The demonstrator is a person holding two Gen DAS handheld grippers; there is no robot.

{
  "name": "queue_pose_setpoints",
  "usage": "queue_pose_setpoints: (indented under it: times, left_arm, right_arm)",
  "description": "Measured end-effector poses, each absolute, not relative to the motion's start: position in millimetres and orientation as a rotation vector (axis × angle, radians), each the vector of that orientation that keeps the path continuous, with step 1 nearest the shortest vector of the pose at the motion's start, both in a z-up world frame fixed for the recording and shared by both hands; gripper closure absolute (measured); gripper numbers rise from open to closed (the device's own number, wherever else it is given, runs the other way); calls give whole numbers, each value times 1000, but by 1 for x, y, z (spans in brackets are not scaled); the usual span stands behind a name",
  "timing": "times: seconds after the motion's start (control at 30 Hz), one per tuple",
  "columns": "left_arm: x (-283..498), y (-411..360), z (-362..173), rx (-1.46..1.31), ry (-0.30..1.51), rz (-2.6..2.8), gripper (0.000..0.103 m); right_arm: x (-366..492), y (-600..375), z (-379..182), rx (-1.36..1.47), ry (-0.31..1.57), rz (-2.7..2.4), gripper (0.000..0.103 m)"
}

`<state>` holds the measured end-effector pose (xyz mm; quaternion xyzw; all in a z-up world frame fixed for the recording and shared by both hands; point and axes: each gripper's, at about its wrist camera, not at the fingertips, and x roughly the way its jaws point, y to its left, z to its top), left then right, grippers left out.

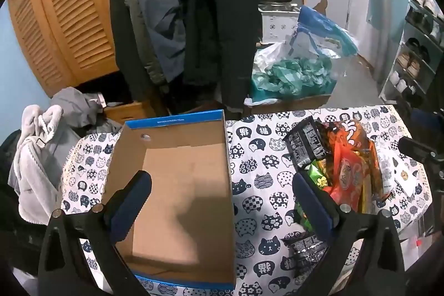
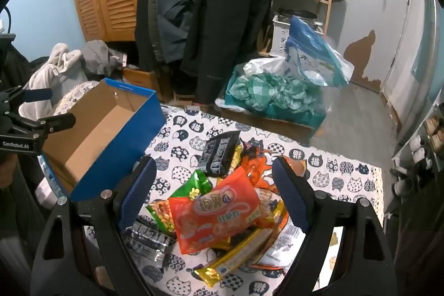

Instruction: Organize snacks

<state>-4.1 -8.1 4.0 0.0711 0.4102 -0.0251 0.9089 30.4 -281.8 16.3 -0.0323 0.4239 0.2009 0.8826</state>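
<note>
You can read "GenRobot.AI" in white on the left gripper point(image 2: 36, 113) body. The cat-print cloth point(image 2: 333, 165) on your desk carries the character 猫; the snack packet lettering stays too blurred.

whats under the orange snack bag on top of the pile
The orange bag lies on a green packet, a gold wrapper and another orange pack. Whatever lies directly beneath its middle is covered.
</note>
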Motion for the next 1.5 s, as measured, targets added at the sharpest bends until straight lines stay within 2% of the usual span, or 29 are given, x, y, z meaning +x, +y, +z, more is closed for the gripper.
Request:
queue_pose_setpoints:
  times: [1.5]
  left_arm:
    - [-6,-13,1,135,855,-84,1]
  right_arm:
    - [28,-284,16,-69,887,419,19]
